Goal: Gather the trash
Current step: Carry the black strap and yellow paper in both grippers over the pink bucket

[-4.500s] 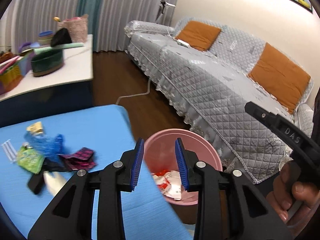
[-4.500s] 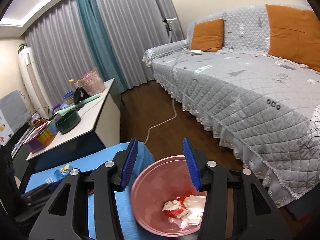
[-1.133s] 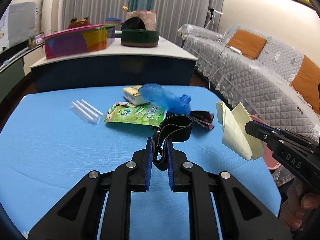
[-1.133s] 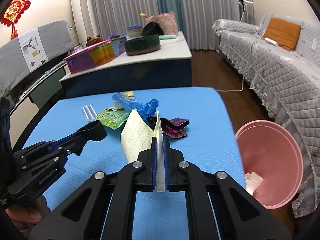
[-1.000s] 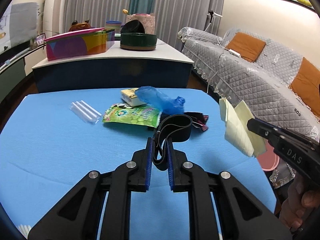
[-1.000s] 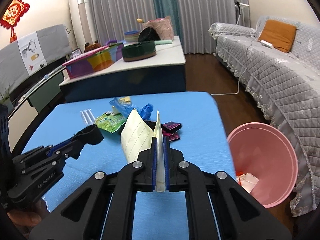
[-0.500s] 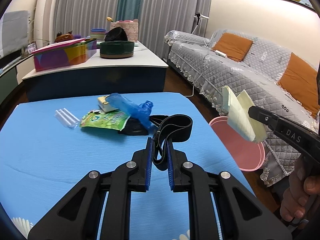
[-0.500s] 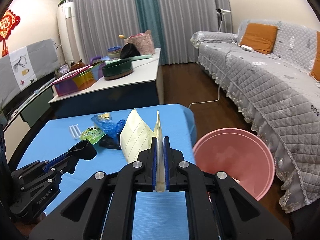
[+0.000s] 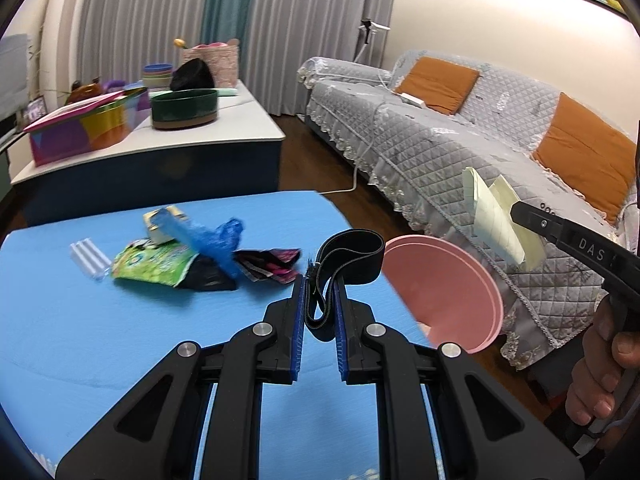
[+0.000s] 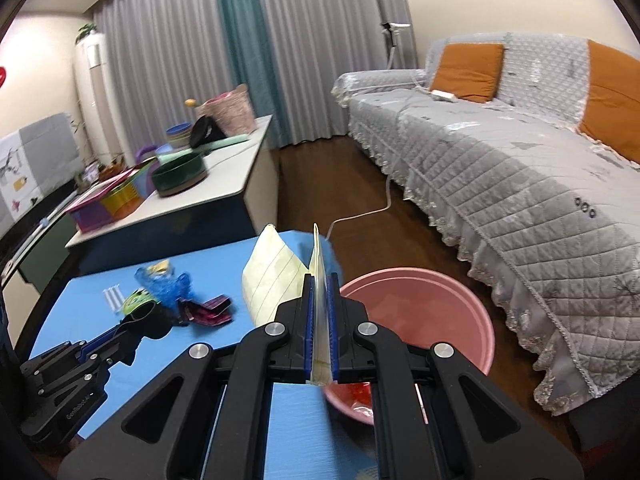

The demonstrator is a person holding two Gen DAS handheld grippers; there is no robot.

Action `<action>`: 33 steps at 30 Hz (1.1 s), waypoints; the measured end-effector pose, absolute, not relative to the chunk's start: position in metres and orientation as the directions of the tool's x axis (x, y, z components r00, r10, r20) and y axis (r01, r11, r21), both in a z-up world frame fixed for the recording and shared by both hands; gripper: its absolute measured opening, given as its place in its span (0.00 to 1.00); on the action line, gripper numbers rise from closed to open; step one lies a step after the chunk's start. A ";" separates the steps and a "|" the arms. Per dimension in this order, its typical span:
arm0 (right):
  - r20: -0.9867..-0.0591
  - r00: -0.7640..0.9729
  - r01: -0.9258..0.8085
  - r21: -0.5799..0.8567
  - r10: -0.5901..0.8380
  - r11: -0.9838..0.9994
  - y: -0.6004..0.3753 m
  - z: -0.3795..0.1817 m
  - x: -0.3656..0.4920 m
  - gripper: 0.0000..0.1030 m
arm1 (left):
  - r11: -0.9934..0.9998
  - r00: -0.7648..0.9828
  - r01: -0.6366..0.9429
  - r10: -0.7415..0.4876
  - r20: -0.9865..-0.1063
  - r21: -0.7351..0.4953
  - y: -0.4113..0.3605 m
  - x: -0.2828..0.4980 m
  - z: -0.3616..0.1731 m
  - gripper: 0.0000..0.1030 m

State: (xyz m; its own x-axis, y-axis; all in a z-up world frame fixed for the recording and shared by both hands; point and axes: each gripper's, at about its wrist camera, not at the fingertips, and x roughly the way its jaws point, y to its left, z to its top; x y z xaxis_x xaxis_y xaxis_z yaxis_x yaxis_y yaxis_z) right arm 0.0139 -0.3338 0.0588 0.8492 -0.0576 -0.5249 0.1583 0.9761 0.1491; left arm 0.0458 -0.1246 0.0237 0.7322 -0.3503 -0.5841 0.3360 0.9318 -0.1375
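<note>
Holding both catches low in the frame: your left claw [image 9: 318, 308] is clamped on a limp black strap [image 9: 344, 258], your right claw [image 10: 319, 322] pinched on folded yellow paper [image 10: 276, 276]. Both look light and floppy, so grip deep. Beyond, centre right, the pink bin [image 10: 436, 300]. Upper left, slippery wrappers [image 9: 152, 260] lie on the blue surface [image 9: 80, 320]; take those by an edge.

Pink bin's [image 10: 472, 312] contents mostly hidden behind right claw [image 10: 319, 300].
</note>
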 end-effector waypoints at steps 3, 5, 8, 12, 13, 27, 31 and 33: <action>-0.522 0.849 0.189 0.154 -0.083 0.970 -0.351 0.061 0.013 0.06 | 0.924 0.727 0.358 -0.366 -0.582 -0.135 -0.139 0.050 0.027 0.13; -0.519 0.849 0.212 0.153 -0.104 0.965 -0.362 0.063 0.013 0.06 | 0.919 0.722 0.370 -0.375 -0.581 -0.134 -0.149 0.053 0.028 0.13; -0.515 0.847 0.242 0.151 -0.133 0.959 -0.377 0.064 0.013 0.06 | 0.911 0.712 0.389 -0.391 -0.583 -0.136 -0.164 0.058 0.029 0.13; -0.514 0.842 0.279 0.156 -0.163 0.948 -0.395 0.065 0.015 0.06 | 0.901 0.699 0.411 -0.408 -0.587 -0.137 -0.185 0.066 0.028 0.13; -0.516 0.839 0.287 0.155 -0.170 0.945 -0.400 0.065 0.017 0.06 | 0.899 0.696 0.416 -0.413 -0.588 -0.138 -0.191 0.068 0.028 0.13; -0.557 0.807 0.334 0.157 -0.196 0.930 -0.426 0.054 0.039 0.06 | 0.877 0.644 0.455 -0.442 -0.624 -0.153 -0.251 0.102 0.011 0.13; -0.570 0.797 0.345 0.158 -0.200 0.925 -0.431 0.048 0.045 0.06 | 0.874 0.633 0.461 -0.445 -0.634 -0.153 -0.264 0.109 0.004 0.13; -0.574 0.793 0.349 0.155 -0.204 0.924 -0.432 0.046 0.047 0.06 | 0.873 0.628 0.463 -0.445 -0.638 -0.154 -0.268 0.113 0.002 0.13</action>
